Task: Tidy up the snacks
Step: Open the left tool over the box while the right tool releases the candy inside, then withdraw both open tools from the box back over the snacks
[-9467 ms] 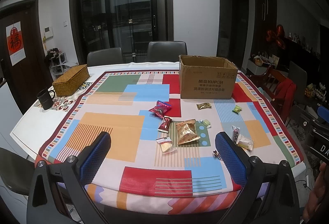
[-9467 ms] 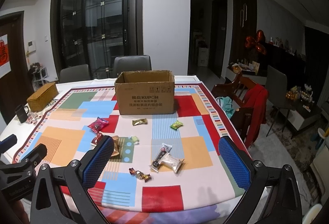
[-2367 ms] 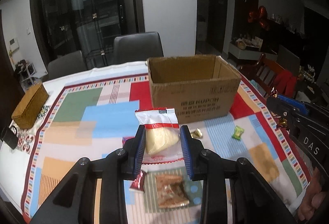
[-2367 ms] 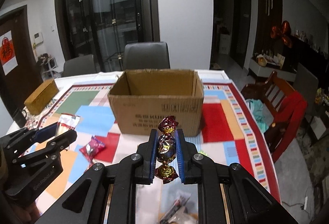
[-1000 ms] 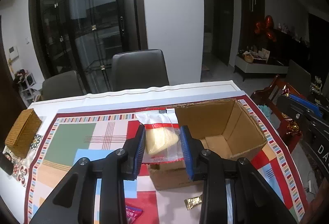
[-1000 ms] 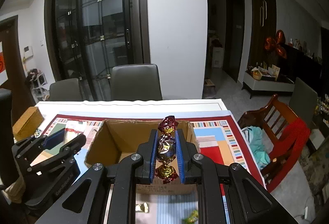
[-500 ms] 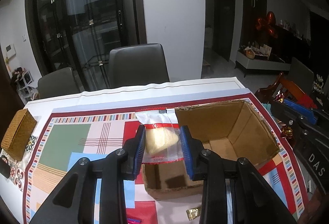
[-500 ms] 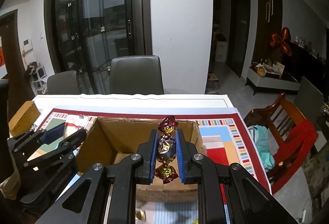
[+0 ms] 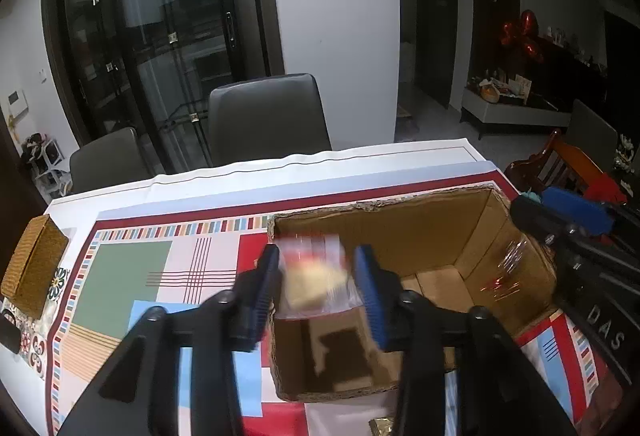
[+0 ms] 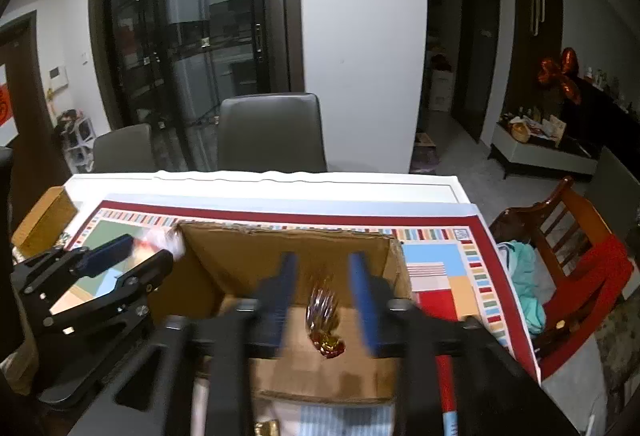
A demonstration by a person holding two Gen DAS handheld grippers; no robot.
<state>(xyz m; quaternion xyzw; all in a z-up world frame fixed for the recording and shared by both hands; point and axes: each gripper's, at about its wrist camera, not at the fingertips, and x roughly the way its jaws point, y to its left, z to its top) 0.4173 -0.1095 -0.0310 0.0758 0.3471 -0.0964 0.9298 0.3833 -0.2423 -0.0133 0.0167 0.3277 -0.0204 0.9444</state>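
Left wrist view: half a second ago the left gripper (image 9: 316, 278) clamped the clear plastic packet with the pale yellow snack (image 9: 314, 276); its jaws have just been opening, and the blue pads now stand apart, clear of the packet. The packet sits blurred between them, over the near left corner of the open brown cardboard box (image 9: 404, 236), so its print cannot be read. At the right edge the right gripper (image 9: 548, 216) is cut off, and a reddish glinting smear lies below it inside the box.

Right wrist view: the right gripper (image 10: 324, 290) earlier pinched the red-and-gold foil-wrapped candy (image 10: 326, 320); its jaws have just been opening too, and the fingers are spread and motion-blurred. The candy hangs free between them, streaked, above the floor of the cardboard box (image 10: 224, 256). The left gripper (image 10: 132, 256) hovers at the box's left wall, its packet only a whitish blur. A small gold-wrapped sweet (image 10: 266, 428) is cut off by the bottom edge.
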